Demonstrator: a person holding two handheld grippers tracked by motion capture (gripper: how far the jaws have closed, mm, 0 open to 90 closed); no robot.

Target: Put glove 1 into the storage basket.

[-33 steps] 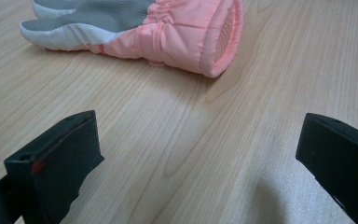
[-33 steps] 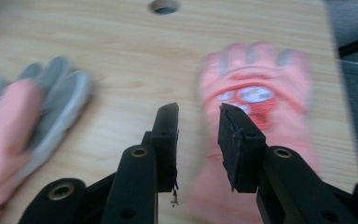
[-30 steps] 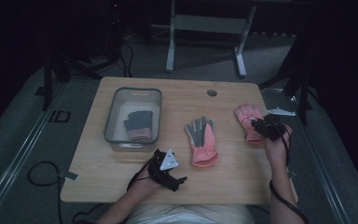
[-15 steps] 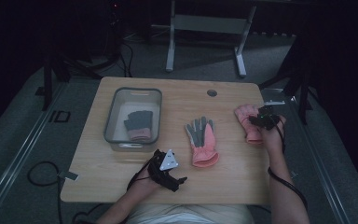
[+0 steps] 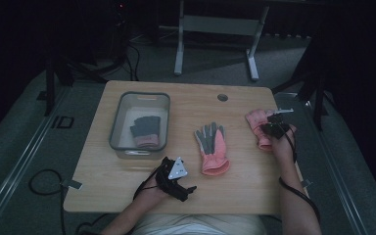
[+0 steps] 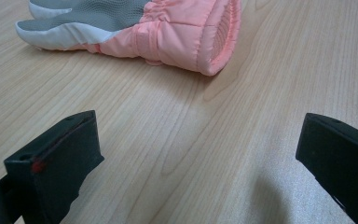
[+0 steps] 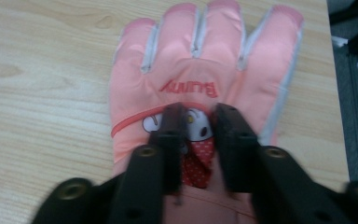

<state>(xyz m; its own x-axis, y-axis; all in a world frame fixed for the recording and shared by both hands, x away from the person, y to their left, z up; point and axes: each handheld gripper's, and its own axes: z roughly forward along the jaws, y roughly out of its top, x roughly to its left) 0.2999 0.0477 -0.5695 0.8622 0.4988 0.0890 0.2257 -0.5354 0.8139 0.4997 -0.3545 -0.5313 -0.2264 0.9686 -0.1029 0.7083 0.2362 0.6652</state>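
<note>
Table (image 5: 127, 186): I see pale wood grain, light tan.
Middle glove (image 5: 212, 148): pink cuff, grey palm, white edging along the fingers.
Right-edge glove (image 7: 205, 70): pink back, grey strips between the fingers, red lettering, a white cartoon face over a red white-dotted patch.
Bin (image 5: 119, 128): clear grey walls.
Glove in the bin (image 5: 144, 130): dark grey palm, pink cuff.
My grippers' jaws: black.
Left gripper (image 5: 178, 183): grey plate on top.
</note>
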